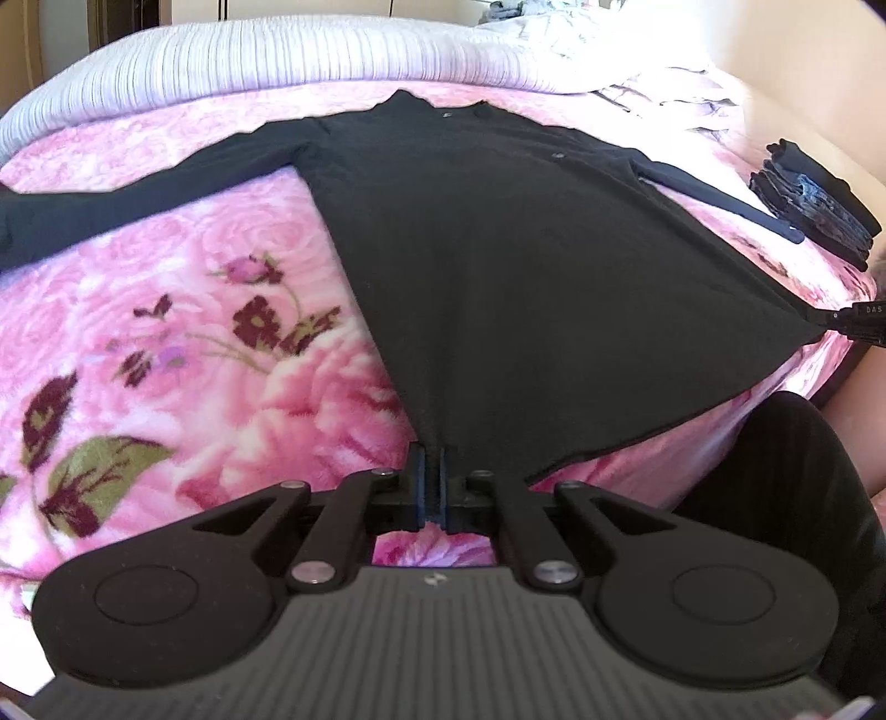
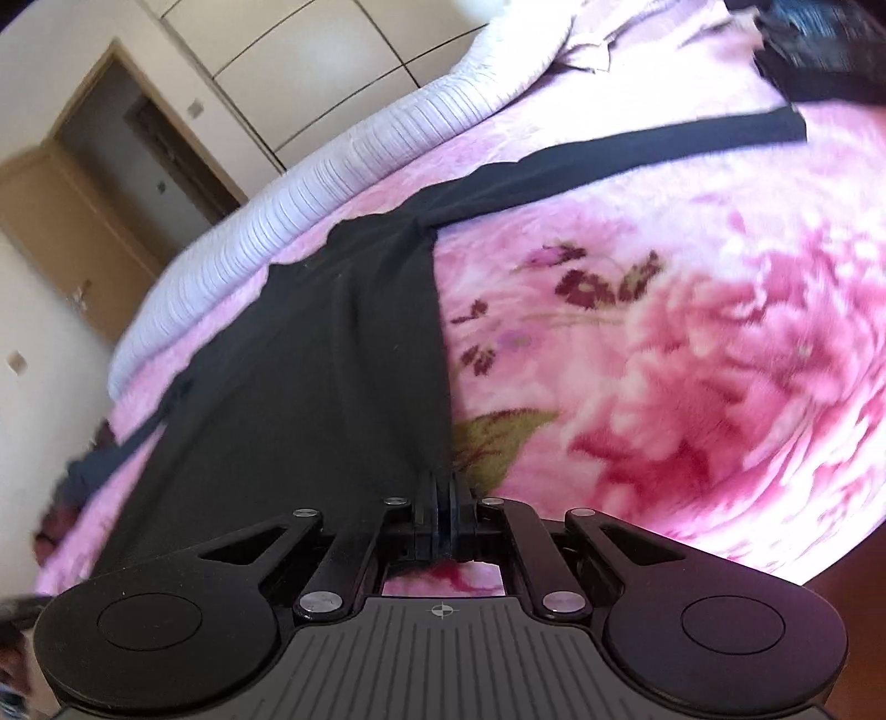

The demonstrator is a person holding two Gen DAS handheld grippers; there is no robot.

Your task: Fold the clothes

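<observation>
A black long-sleeved shirt point(image 1: 498, 249) lies spread on a pink floral blanket point(image 1: 166, 343), collar far, sleeves out to both sides. My left gripper point(image 1: 434, 459) is shut on the shirt's near left hem corner. My right gripper point(image 2: 440, 487) is shut on the near right hem corner; its tip also shows at the right edge of the left wrist view point(image 1: 836, 321). The hem is pulled taut between them. In the right wrist view the shirt point(image 2: 332, 360) runs away from me, with one sleeve point(image 2: 637, 149) stretched to the right.
A stack of folded dark clothes point(image 1: 814, 205) sits at the far right of the bed, also in the right wrist view point(image 2: 819, 50). A white ribbed cover point(image 1: 304, 61) lies along the far side. A wooden door point(image 2: 83, 221) and wardrobe panels stand beyond.
</observation>
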